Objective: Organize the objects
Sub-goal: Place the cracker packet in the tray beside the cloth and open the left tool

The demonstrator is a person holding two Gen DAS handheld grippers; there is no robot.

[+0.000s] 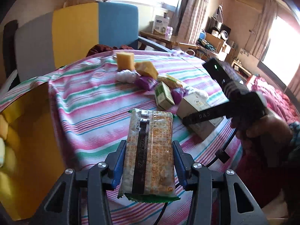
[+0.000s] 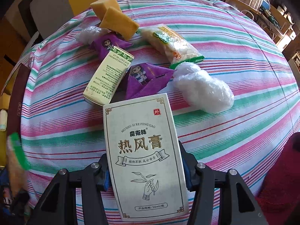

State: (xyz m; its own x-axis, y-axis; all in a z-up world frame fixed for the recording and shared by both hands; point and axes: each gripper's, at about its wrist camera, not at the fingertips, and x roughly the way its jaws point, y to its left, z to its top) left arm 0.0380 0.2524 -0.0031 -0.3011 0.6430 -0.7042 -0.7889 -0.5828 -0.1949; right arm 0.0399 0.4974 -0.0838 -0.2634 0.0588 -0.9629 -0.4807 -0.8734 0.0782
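My left claw [image 1: 149,161] is clamped on a snack pack [image 1: 150,155], lifted above the striped surface [image 1: 84,97]. My right claw [image 2: 146,170] grips a white box [image 2: 144,150] at the near edge; sponges [image 2: 116,21] lie far off.

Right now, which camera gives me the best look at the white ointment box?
The right wrist view: the white ointment box fills the centre, printed face legible, between the right claw pads. The left wrist view shows only part of it, behind that claw's finger.
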